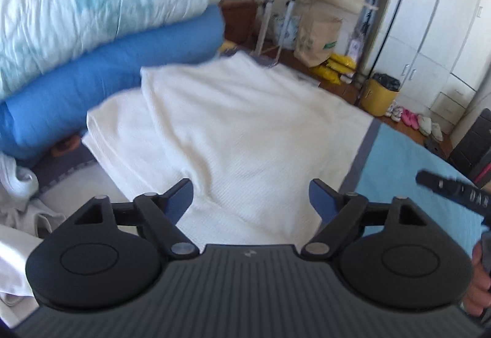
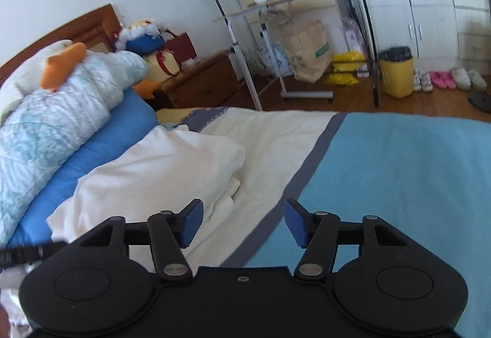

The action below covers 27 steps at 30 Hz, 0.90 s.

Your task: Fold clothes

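Observation:
A cream-white knit garment [image 1: 214, 129] lies folded on the bed, its layers stacked at the left edge. My left gripper [image 1: 251, 200] is open and empty, held just above the garment's near part. In the right wrist view the same folded garment [image 2: 153, 172] lies left of centre. My right gripper [image 2: 244, 223] is open and empty, above the garment's right edge and the cream sheet. The right gripper's tip also shows at the right edge of the left wrist view [image 1: 454, 193].
A rolled blue quilt [image 1: 107, 74] and a pale blue patterned duvet [image 1: 92, 0] are piled at the left. More white clothes [image 1: 18, 215] lie at the near left. The light blue bedspread [image 2: 399, 184] covers the right. A yellow bin [image 2: 396, 74] and a paper bag [image 2: 307, 52] stand on the floor beyond.

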Each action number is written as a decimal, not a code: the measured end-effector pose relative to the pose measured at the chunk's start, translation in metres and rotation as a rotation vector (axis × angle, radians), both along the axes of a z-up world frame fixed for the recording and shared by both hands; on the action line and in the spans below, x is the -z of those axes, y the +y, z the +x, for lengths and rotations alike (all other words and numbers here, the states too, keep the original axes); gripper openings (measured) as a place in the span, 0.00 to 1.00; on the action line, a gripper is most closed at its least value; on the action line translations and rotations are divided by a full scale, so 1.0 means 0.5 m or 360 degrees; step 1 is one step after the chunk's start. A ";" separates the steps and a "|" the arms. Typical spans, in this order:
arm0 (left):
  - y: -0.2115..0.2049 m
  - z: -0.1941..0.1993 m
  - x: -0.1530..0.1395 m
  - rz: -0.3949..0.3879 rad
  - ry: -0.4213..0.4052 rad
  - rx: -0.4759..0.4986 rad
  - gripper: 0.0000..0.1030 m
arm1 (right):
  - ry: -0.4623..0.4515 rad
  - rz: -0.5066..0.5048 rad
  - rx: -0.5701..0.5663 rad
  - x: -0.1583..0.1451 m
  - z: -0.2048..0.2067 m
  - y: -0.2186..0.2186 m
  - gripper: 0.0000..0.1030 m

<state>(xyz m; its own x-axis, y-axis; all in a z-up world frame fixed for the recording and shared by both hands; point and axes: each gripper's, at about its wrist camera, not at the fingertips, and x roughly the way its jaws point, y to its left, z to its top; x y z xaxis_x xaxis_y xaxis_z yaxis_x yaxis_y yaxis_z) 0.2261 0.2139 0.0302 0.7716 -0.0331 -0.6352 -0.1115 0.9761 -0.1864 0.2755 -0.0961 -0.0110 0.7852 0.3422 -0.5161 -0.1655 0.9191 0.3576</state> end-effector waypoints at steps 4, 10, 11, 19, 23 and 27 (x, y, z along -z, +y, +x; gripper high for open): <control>-0.035 -0.060 -0.050 -0.0019 -0.0057 -0.0009 0.91 | -0.0021 0.0061 -0.0103 -0.039 -0.087 -0.011 0.63; -0.101 -0.146 -0.065 0.0127 -0.0014 -0.0014 0.98 | 0.0002 0.0012 -0.0060 -0.113 -0.190 -0.006 0.69; -0.111 -0.156 -0.067 0.0142 -0.0010 -0.0011 0.98 | 0.0016 0.0017 -0.0060 -0.118 -0.201 -0.006 0.69; -0.173 -0.241 -0.053 0.0189 0.0006 -0.0080 1.00 | 0.0006 -0.0111 -0.0197 -0.124 -0.310 0.009 0.69; -0.203 -0.264 -0.042 0.0153 0.0037 -0.0011 1.00 | -0.0009 -0.0193 -0.0170 -0.126 -0.357 0.011 0.69; -0.237 -0.295 -0.054 0.0207 -0.0004 0.0049 1.00 | -0.0007 -0.0206 -0.0135 -0.129 -0.389 0.003 0.69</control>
<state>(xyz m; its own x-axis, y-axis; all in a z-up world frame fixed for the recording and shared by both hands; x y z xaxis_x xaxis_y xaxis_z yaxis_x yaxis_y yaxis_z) 0.0787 0.0953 0.0573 0.7730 0.0260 -0.6338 -0.0811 0.9950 -0.0581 0.0810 -0.0947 0.0537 0.7586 0.3384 -0.5568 -0.2460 0.9401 0.2362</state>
